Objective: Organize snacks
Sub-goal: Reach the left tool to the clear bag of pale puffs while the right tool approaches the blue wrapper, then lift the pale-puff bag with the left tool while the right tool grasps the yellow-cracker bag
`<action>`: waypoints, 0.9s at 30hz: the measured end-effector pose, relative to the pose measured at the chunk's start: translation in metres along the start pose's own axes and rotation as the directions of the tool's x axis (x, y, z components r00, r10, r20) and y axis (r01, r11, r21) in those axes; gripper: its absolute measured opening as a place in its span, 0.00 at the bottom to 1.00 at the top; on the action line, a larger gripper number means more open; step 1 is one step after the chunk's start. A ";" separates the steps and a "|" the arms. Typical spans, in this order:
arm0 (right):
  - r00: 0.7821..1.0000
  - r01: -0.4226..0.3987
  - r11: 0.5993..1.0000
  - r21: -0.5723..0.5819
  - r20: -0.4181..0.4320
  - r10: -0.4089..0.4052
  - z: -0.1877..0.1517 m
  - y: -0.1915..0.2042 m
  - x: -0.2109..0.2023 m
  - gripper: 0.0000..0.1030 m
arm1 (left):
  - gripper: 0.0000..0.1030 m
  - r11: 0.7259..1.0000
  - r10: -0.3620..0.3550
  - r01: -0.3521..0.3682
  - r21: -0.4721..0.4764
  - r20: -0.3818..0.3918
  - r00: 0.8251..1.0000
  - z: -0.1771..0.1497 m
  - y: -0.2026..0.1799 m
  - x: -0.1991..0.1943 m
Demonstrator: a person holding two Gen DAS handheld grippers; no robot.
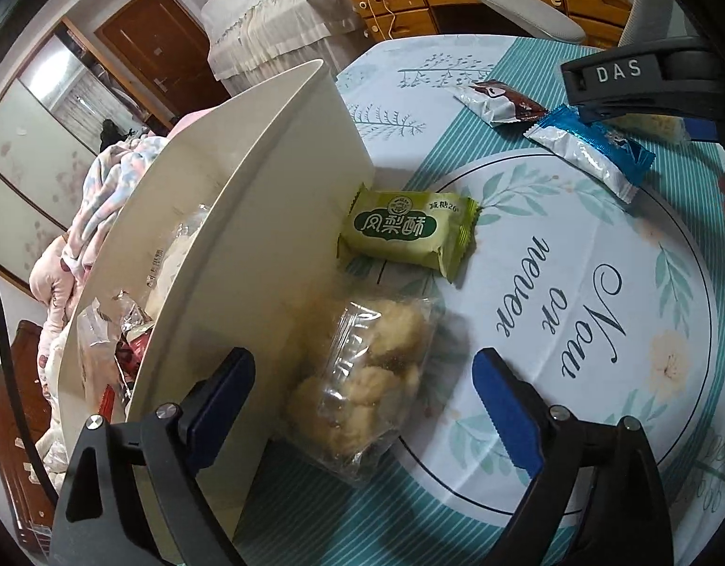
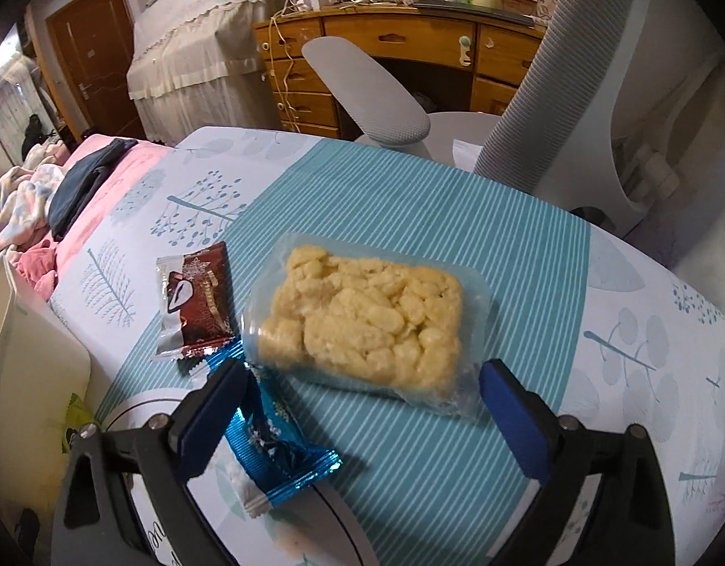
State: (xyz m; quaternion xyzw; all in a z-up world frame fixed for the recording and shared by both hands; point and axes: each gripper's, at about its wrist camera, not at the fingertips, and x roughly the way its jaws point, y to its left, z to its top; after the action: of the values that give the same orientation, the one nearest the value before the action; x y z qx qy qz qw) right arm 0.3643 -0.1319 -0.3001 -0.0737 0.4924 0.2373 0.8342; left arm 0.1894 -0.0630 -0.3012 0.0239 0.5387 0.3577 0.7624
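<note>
The left gripper [image 1: 362, 405], jaws spread wide, straddles a crinkled clear bag of lumpy cookies [image 1: 362, 377] at lower centre, lying beside a smooth cream bin [image 1: 277, 179] and a glossy green pastry [image 1: 407, 231]. The right gripper [image 2: 362, 420], jaws likewise apart and gripping nothing, hangs over a knobbly yellow puffed bar [image 2: 362, 320] in clear wrap at centre frame. A brown foil wafer [image 2: 197, 302] and a blue foil wafer [image 2: 272, 453] lie to its left on the striped tablecloth [image 2: 409, 207].
</note>
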 end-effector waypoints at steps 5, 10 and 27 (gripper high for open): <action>1.000 -0.024 0.999 -0.028 0.013 0.024 0.001 0.005 -0.002 0.85 | 0.90 0.999 -0.032 0.032 -0.008 -0.018 0.999 0.000 0.003 0.002; 0.999 -0.036 0.999 -0.037 0.003 0.036 0.002 0.007 -0.003 0.85 | 0.77 0.996 -0.082 0.082 -0.020 -0.041 0.996 0.000 0.006 0.003; 0.997 -0.049 0.995 0.084 -0.048 0.053 0.017 -0.002 -0.017 0.97 | 0.42 0.982 -0.186 0.187 0.001 -0.094 0.978 -0.007 0.023 -0.009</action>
State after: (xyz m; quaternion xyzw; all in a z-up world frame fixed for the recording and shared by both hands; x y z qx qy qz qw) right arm 0.3722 -0.1334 -0.2771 -0.0321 0.5242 0.2360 0.8176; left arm 0.1704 -0.0534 -0.2866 -0.0398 0.5756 0.2827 0.7663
